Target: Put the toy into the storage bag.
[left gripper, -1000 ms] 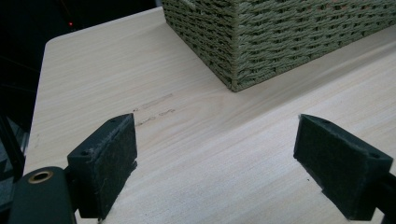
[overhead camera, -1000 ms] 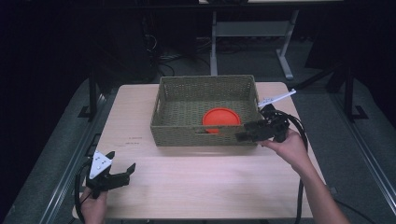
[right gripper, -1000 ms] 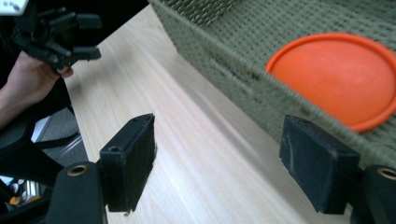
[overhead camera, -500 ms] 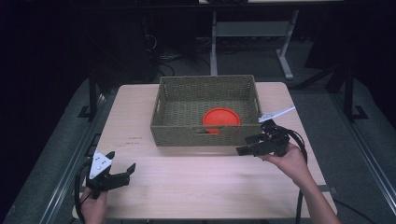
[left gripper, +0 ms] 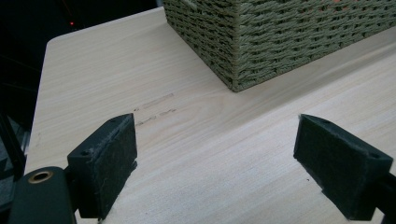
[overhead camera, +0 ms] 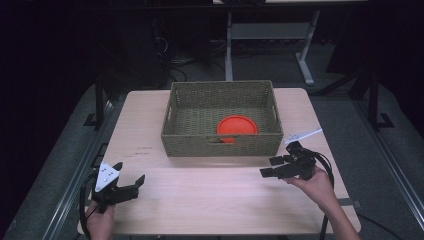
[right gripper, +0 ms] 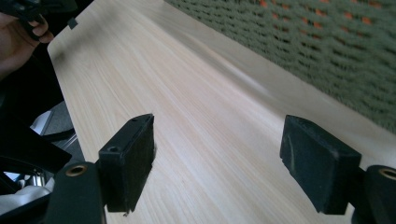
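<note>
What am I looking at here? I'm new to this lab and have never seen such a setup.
A person sits at a wooden table holding a hand-held tool in each hand, each with two black padded fingers. The high view looks down on the table: the left gripper at lower left, the right gripper at the right. The other two pictures come from cameras riding on those tools, looking along their fingers. On the table stands a woven basket with an orange disc inside. Both tools are open and hold nothing.
</note>
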{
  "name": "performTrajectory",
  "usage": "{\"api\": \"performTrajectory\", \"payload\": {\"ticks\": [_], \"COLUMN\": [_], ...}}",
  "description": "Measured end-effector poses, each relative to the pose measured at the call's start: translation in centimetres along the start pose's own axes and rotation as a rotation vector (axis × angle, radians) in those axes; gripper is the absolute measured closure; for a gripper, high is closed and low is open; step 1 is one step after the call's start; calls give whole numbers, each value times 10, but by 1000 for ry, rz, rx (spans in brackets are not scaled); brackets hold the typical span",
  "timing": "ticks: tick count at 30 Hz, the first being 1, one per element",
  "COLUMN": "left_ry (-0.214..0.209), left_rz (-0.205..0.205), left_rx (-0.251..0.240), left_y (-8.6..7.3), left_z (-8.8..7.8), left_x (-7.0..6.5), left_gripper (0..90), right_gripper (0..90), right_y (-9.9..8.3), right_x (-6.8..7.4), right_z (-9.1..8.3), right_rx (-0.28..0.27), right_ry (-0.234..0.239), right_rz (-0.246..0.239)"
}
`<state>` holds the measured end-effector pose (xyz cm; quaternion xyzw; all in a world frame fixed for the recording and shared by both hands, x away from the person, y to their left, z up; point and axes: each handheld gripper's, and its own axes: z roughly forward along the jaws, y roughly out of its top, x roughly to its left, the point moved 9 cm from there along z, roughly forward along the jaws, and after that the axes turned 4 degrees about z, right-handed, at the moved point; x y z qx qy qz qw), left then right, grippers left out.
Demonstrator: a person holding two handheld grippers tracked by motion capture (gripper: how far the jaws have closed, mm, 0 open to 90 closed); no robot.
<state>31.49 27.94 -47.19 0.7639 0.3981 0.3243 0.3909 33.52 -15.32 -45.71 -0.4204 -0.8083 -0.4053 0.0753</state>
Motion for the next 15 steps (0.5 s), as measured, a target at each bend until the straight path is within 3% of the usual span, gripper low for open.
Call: {"api": "performTrajectory", "payload": {"ticks": [6,9,15], "left_ry": [0,0,6], "left_rz": [1,1,-2], "left_rx": [-1,-2,4], "left_y": [0,0,-1], "left_z": [1,0,1], "left_x": [0,0,2], "left_gripper": [128,128,128], "right_gripper": [257,257,248], "right_y": [-19,-26,-45], "right_x": [-10,-15,-10], "right_z": [1,1,4], "right_rx": [2,-4,-54], "right_ry": [-1,-24,-40], "right_rz": [22,30,-5]}}
